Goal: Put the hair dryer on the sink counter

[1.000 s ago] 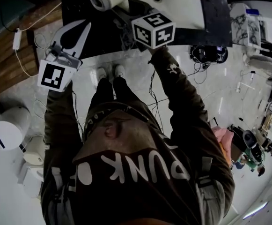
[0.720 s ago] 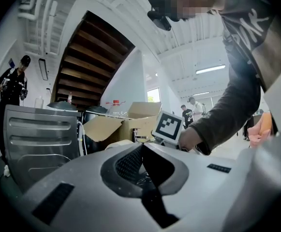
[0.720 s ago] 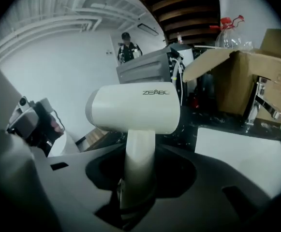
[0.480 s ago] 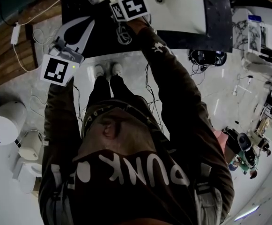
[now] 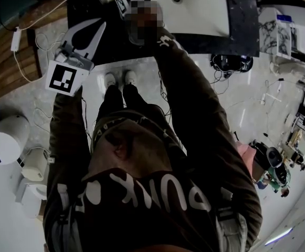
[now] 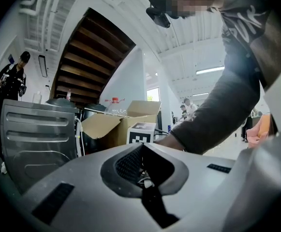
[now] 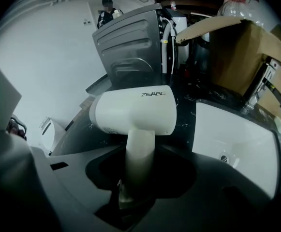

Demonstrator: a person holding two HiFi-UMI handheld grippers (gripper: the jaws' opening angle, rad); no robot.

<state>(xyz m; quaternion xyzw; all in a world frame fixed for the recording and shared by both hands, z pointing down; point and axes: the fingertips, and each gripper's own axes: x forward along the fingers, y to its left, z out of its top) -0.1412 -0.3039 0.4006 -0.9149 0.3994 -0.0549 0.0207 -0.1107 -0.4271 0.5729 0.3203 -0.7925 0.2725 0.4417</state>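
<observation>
We see the black stone table (image 5: 204, 45) with its white sink (image 5: 194, 9). The white plastic hair dryer (image 7: 135, 112) has moved from the edge to above the table. The right tongs (image 7: 130, 187) clamp its handle; the left tongs (image 6: 141, 148) are closed and empty. We think only the lowering remains

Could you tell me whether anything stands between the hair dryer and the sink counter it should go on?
Nothing visible does. The right gripper holds the hair dryer by its handle above the dark sink counter, beside the white basin. The counter that shows around it looks bare.
</observation>
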